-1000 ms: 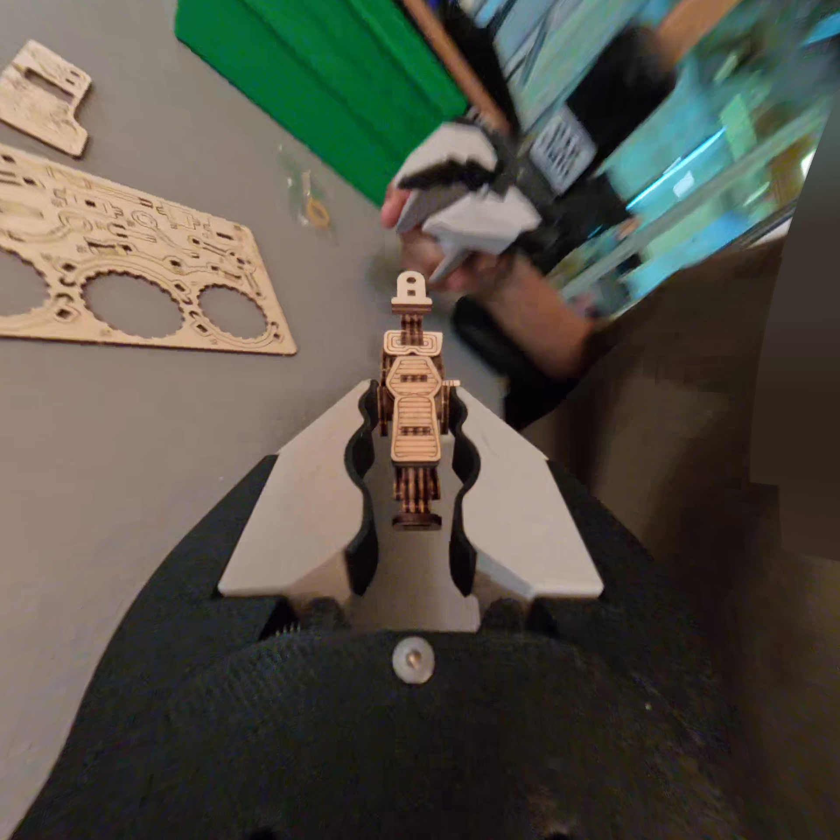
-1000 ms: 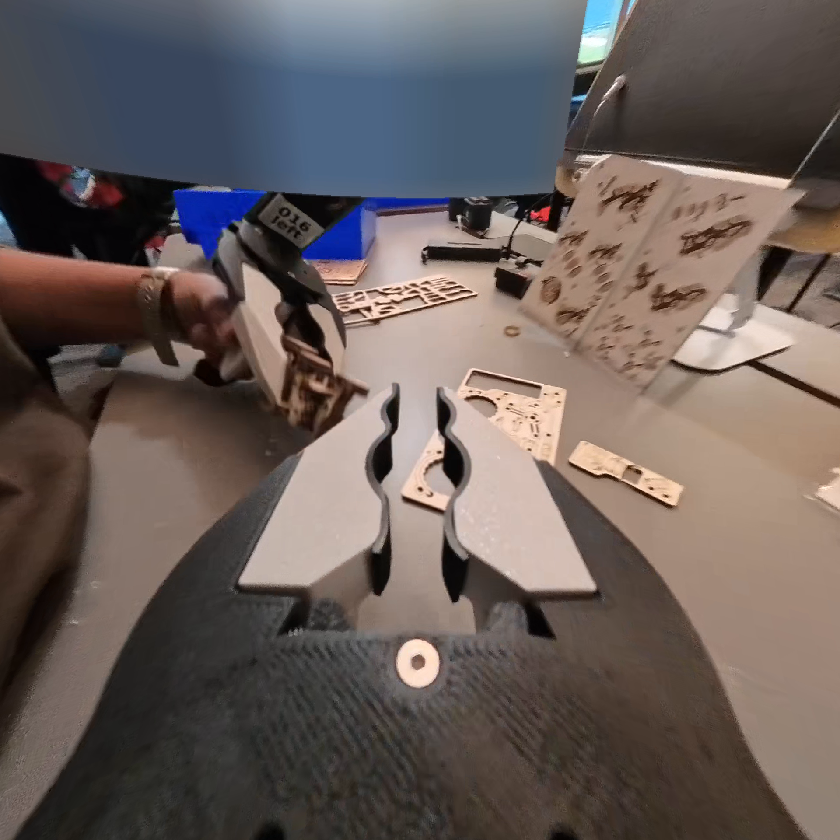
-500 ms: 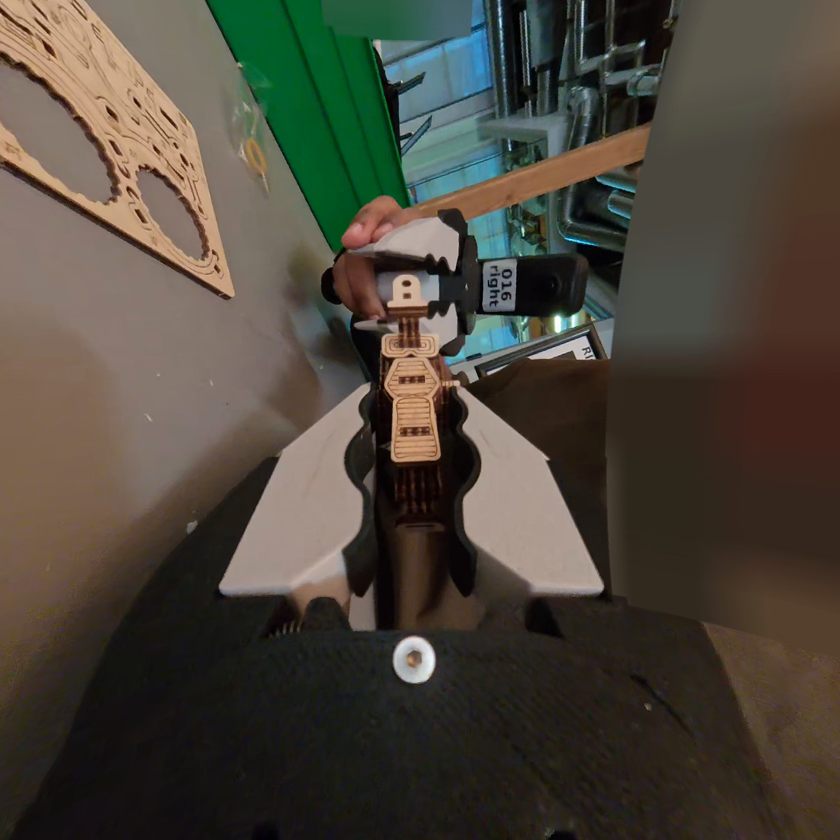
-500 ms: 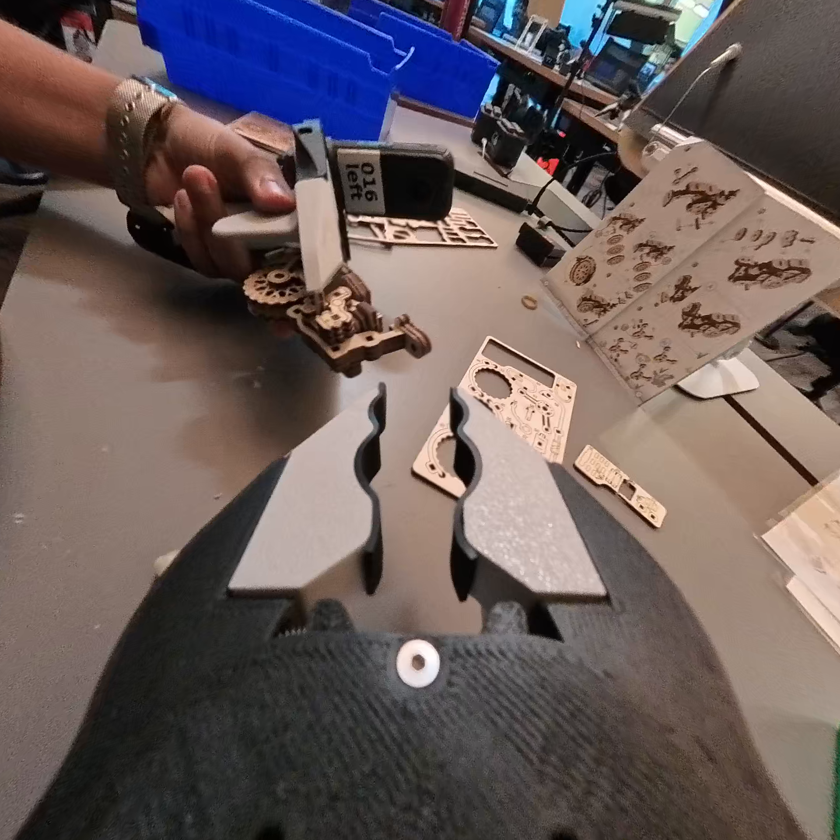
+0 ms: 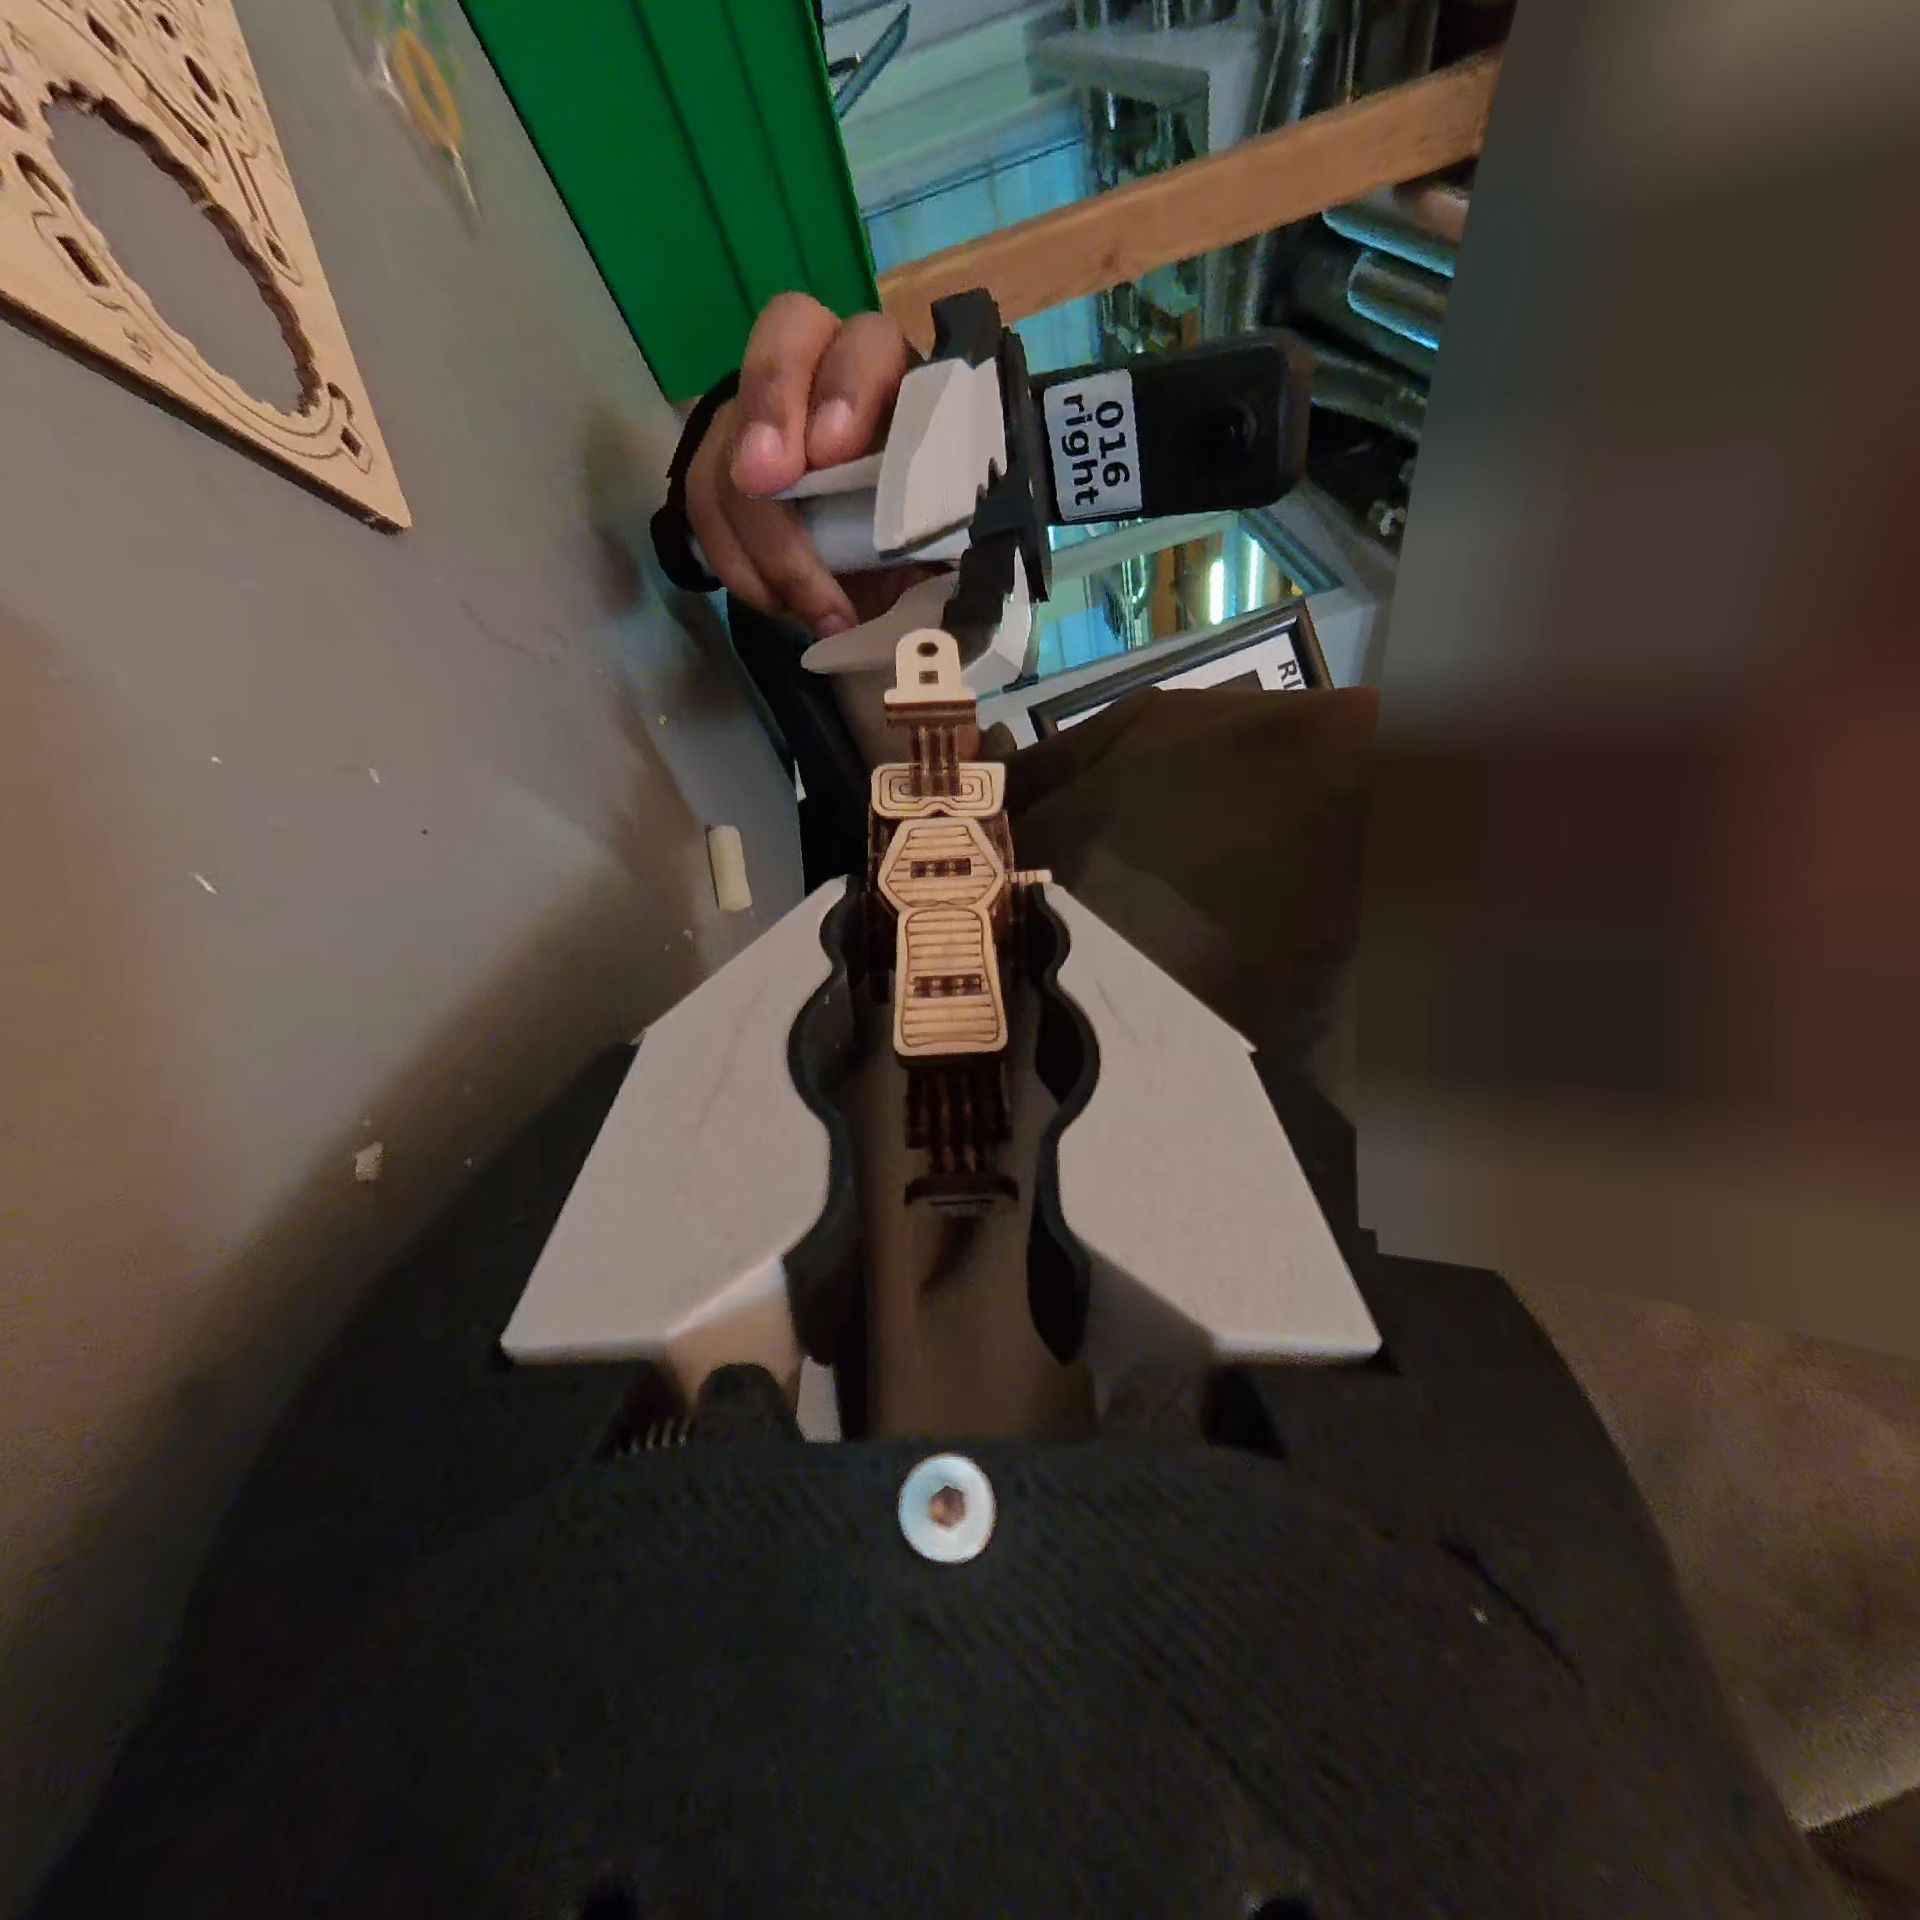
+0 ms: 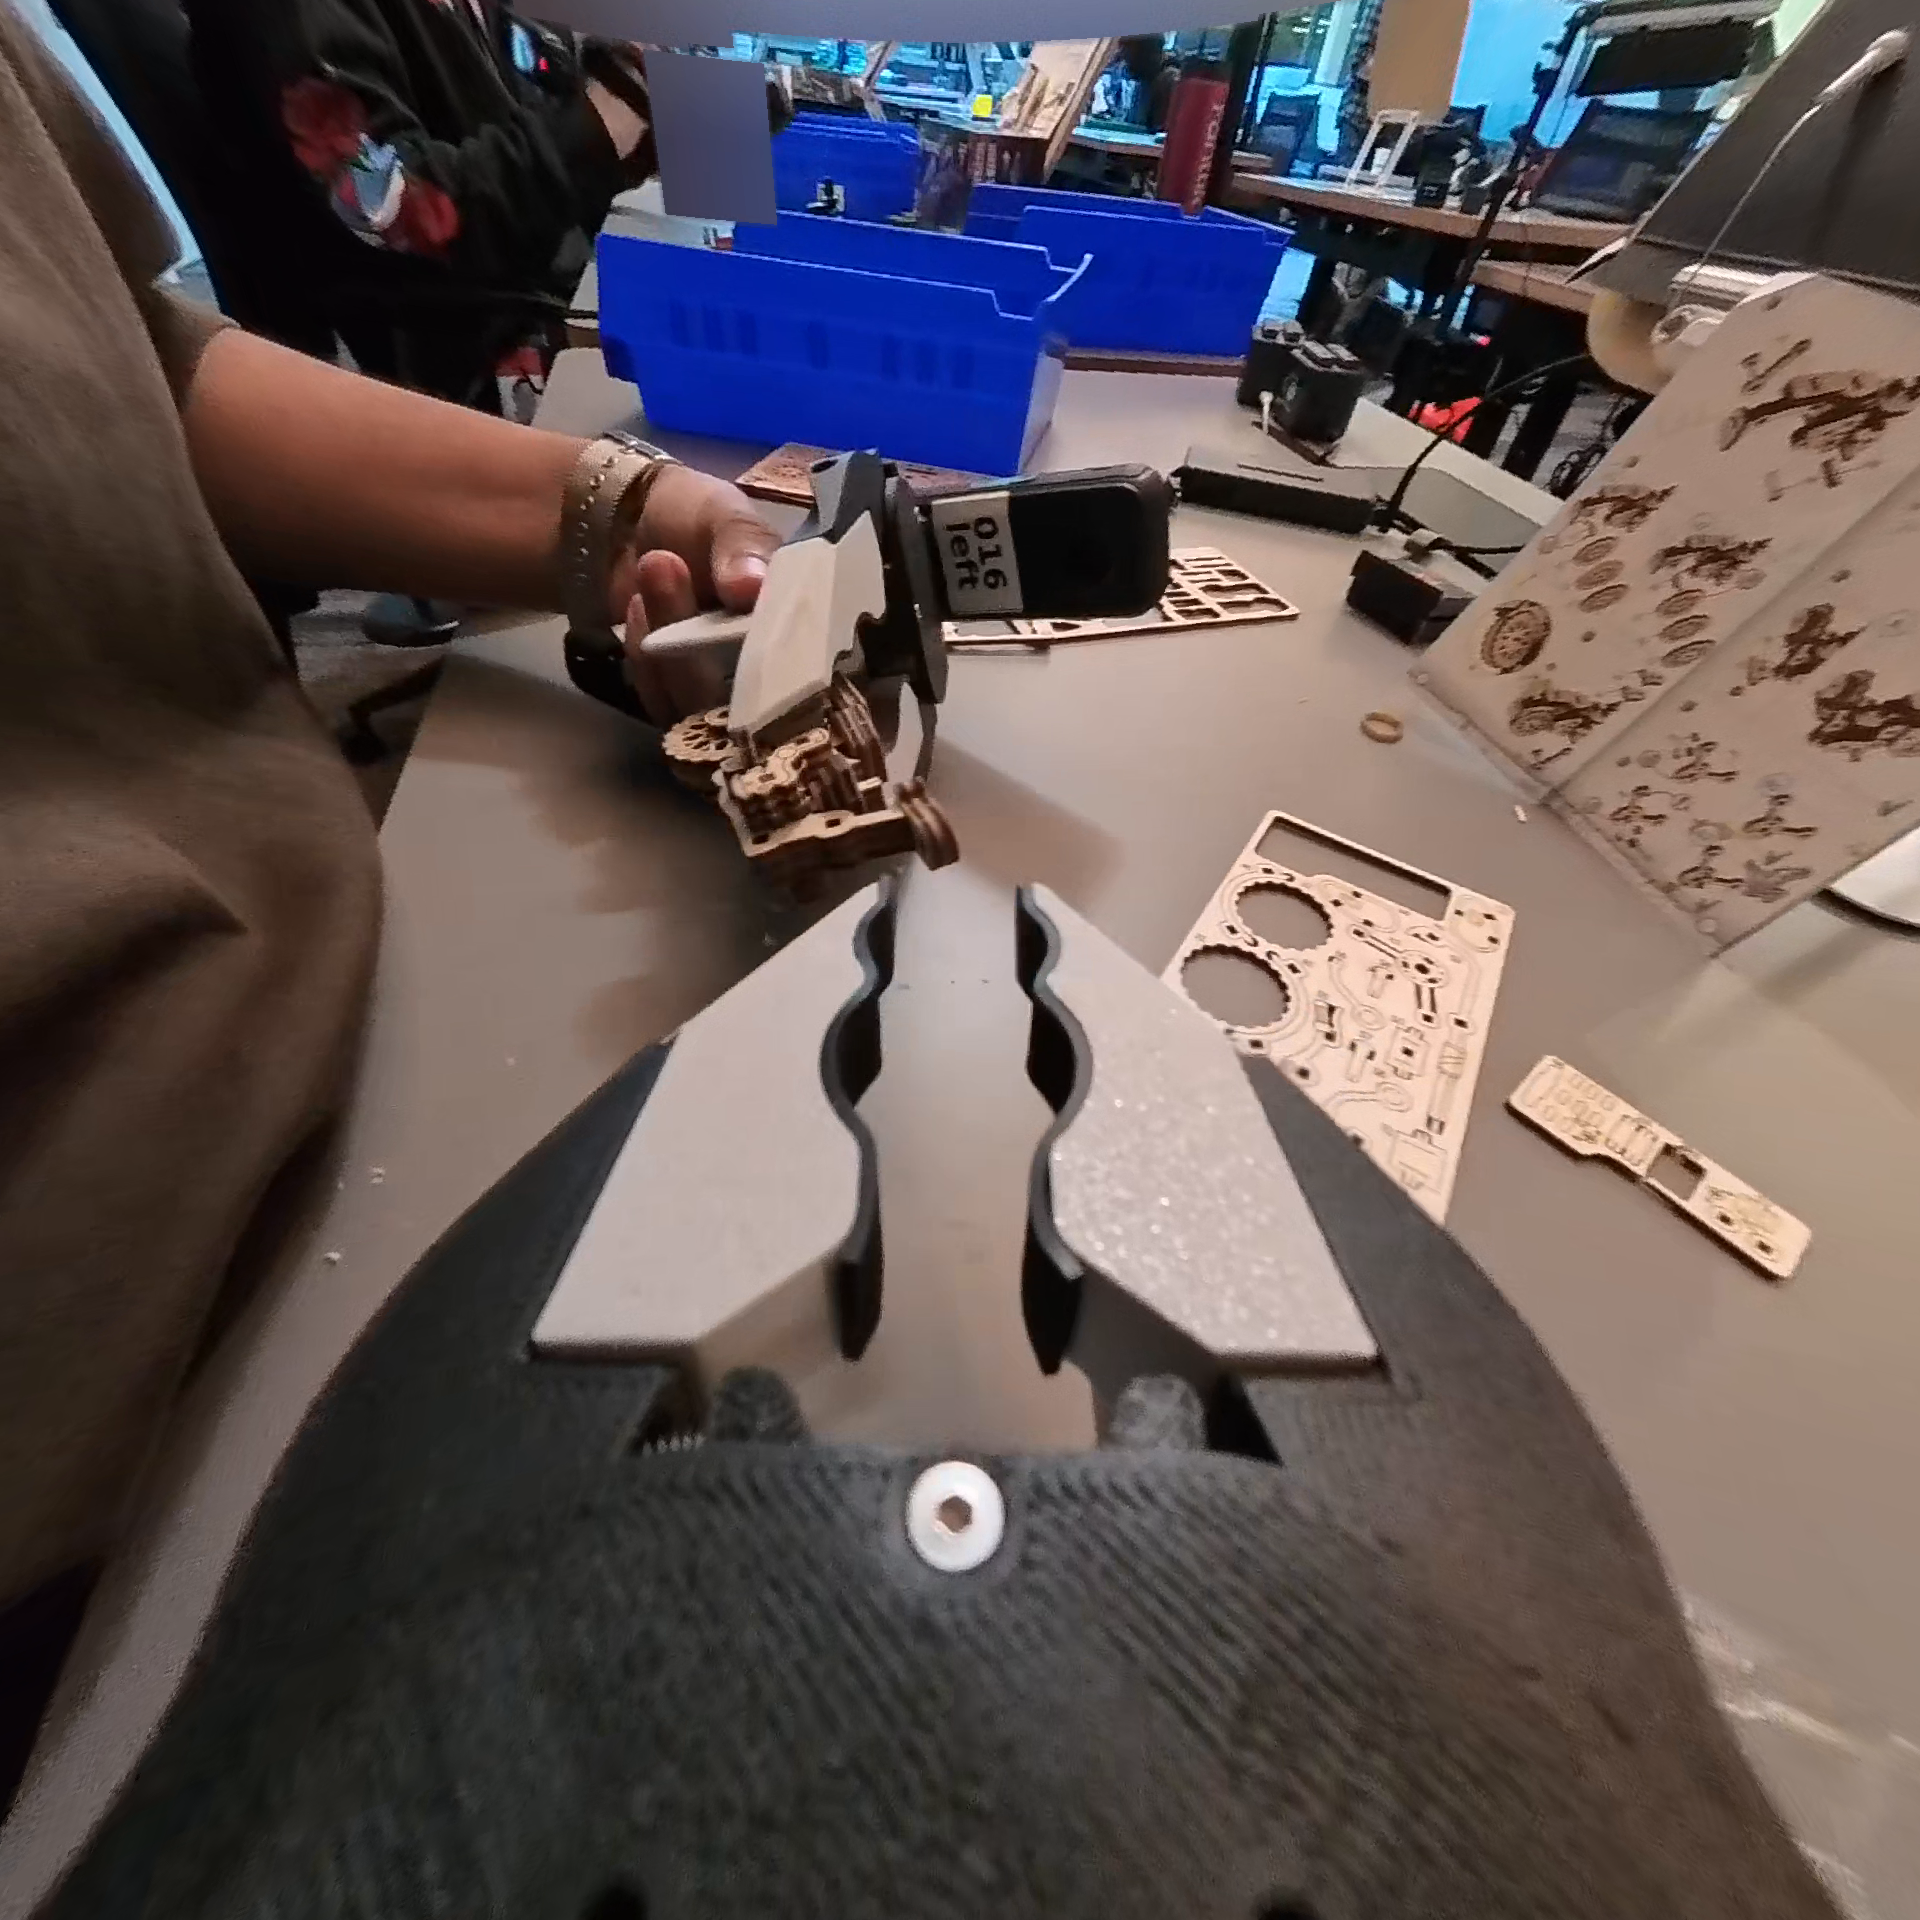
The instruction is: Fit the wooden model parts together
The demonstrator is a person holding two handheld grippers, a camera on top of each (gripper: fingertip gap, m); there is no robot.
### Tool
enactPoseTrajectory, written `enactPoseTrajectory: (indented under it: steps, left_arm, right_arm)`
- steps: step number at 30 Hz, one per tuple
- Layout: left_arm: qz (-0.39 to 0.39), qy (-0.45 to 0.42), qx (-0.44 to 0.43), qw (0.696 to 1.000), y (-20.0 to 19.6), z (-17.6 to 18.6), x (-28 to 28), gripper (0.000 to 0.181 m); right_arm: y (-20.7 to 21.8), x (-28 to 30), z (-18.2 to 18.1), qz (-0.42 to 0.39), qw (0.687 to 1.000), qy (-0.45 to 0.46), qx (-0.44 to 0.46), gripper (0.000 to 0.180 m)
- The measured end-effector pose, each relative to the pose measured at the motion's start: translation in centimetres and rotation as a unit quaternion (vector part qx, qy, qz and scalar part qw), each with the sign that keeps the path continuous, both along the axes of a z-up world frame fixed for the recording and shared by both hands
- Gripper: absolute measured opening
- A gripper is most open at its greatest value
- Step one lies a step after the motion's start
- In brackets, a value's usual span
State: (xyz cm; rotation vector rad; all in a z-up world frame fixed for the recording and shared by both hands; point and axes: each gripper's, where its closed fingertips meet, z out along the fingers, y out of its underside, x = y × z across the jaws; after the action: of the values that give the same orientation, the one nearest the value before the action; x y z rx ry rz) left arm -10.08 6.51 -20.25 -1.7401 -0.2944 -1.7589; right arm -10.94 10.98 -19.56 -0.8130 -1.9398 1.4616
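Note:
My left gripper is shut on a small wooden model and holds it above the grey table, with its tabbed end pointing forward. In the right wrist view the same model, dark brown with gear wheels, hangs in the left gripper, tilted down to the right. My right gripper is open and empty. Its fingertips are just below the model's round end. In the left wrist view the right gripper is just beyond the model's tab.
A cut-out wooden parts sheet and a small wooden strip lie on the table to the right. A propped instruction sheet stands far right, with blue bins at the back. A person's sleeve fills the left. The grippers' ends are close to 5 cm from one another.
The left gripper has turned with the model, so the table now looks steeply tilted. The right gripper has come closer to the model's front end and its fingers stand slightly wider.

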Motion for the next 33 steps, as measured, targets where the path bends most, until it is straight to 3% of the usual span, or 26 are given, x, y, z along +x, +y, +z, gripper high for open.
enactPoseTrajectory:
  steps: [20,33]
  left_arm:
    - [-0.059,0.018,0.012,0.998,-1.2,0.0,1.8,0.028]
    - [-0.051,-0.003,0.017,0.999,-1.0,0.4,1.6,0.028]
  right_arm:
    - [-2.5,1.4,0.3,0.059,0.998,0.008,0.007,0.022]
    - [-2.7,1.5,0.2,0.066,0.998,0.007,0.007,0.015]
